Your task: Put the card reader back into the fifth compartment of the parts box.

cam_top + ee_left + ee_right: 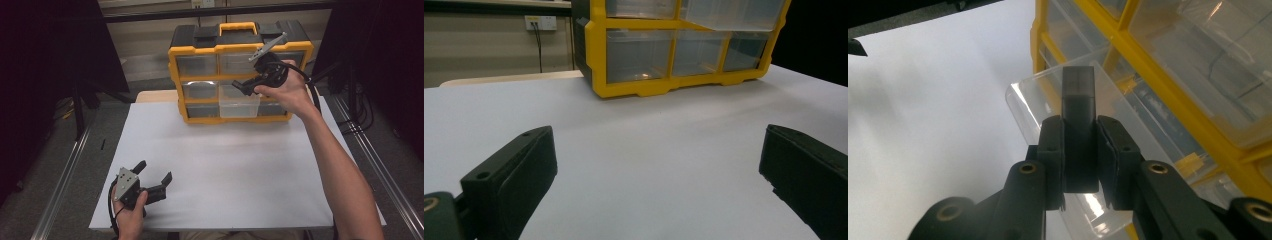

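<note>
On the white rectangular tabletop (225, 165), well in front of the yellow-and-black plastic drawer organiser (240, 70) and off toward its left, the left gripper (155, 179) rests in the person's left hand (131, 216). Its two black jaws stand wide apart with nothing but bare tabletop between them; the left gripper view shows the same, with the organiser (684, 50) at the far edge of the table beyond them.

The organiser stands upright at the back of the tabletop, its clear drawers facing the person. One clear plastic drawer (239, 106), in the bottom row at the middle, is pulled out part-way from the front.

To the right, the right gripper (242, 87) is held up in the person's right hand (285, 90), in front of the organiser's middle row and just above the pulled-out drawer. In the right gripper view its jaws are closed on a small dark grey rectangular block (1078, 125), which stands upright between the pads and rises above them. Behind the block lies the open drawer (1023, 107).
</note>
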Tool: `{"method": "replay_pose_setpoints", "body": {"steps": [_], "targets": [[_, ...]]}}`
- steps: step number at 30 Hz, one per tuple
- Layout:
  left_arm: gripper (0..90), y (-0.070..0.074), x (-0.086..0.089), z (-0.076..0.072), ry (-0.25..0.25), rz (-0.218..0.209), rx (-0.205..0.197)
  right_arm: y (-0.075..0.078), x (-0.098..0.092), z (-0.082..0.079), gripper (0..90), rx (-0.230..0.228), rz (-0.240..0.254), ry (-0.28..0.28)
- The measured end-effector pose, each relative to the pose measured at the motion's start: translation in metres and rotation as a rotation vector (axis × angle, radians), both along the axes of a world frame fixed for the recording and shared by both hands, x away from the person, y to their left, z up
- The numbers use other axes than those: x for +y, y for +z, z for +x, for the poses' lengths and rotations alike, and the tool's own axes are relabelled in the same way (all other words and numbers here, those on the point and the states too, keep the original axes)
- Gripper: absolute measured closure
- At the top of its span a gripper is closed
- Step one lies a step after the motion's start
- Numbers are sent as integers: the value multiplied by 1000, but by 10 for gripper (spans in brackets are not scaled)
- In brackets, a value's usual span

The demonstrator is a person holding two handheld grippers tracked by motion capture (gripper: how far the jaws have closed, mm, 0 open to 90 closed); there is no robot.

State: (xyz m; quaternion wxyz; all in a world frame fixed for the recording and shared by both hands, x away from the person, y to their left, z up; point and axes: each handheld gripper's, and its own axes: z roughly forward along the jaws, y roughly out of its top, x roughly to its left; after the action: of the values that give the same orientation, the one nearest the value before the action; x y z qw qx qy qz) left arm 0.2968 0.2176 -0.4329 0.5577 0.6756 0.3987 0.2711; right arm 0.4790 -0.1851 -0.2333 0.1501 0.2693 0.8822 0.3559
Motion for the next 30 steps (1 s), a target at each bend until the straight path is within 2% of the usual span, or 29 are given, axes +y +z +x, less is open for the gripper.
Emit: {"method": "replay_pose_setpoints", "body": {"steps": [9,14,20,24,30], "targets": [[22,0,1,0,-1,-5,1,3,14,14,737,19,-64,-4],[22,0,0,0,-5,-1,4,5,15,20,737,33,-76,-15],[22,-1,1,0,0,1,8,-3,13,27,737,76,-100,-29],[22,-1,0,0,-1,-3,11,-5,12,30,737,73,-103,-28],[21,-1,1,0,-2,-1,9,-12,14,34,737,99,-112,-19]]}}
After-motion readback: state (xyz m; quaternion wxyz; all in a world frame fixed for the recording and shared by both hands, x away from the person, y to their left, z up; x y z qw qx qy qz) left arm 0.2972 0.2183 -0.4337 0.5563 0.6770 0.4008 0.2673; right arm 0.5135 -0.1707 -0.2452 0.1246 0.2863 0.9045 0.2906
